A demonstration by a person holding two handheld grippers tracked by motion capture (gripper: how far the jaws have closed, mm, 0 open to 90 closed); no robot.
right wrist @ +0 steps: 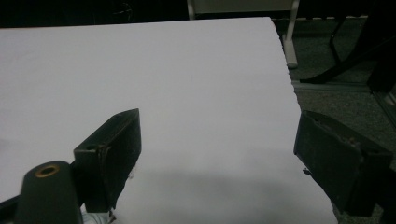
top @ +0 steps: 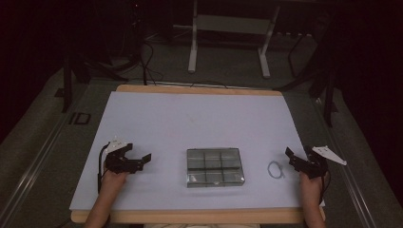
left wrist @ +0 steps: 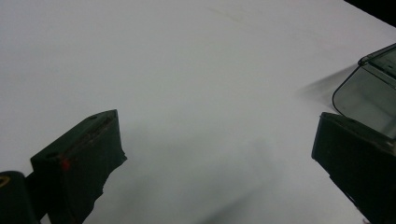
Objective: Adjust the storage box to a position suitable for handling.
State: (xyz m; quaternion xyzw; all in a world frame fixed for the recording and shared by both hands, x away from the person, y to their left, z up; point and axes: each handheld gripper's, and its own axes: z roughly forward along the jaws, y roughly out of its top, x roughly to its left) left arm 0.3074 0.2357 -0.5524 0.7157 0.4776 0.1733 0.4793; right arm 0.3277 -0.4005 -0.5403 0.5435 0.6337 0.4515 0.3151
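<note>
My left gripper (top: pixel 142 161) rests low over the white sheet at the near left, jaws spread wide with nothing between them; in the left gripper view I see bare sheet between my pads and a rounded corner of the clear compartment box (left wrist: pixel 369 91) just past my right-hand jaw. My right gripper (top: pixel 295 160) sits at the near right, jaws likewise wide apart and empty, with the sheet's edge and the floor beyond in its own view.

The nearest thing to my right jaws is the small pale ring (top: pixel 275 169), lying flat on the sheet between that gripper and the box, close to my jaw tips but apart from them. The clear compartment box (top: pixel 215 166) lies closed, as far as I can tell, in the middle near edge, six cells showing through its lid.

I judge the ring comes first. It is thin and flat, so I should tip my right jaws steeply down, straddle one side of the loop and close gently. My left should steady the box wall, not the lid.

Farther off, the white sheet (top: pixel 199 118) runs on bare to the far edge of the wooden table (top: pixel 199 89).
</note>
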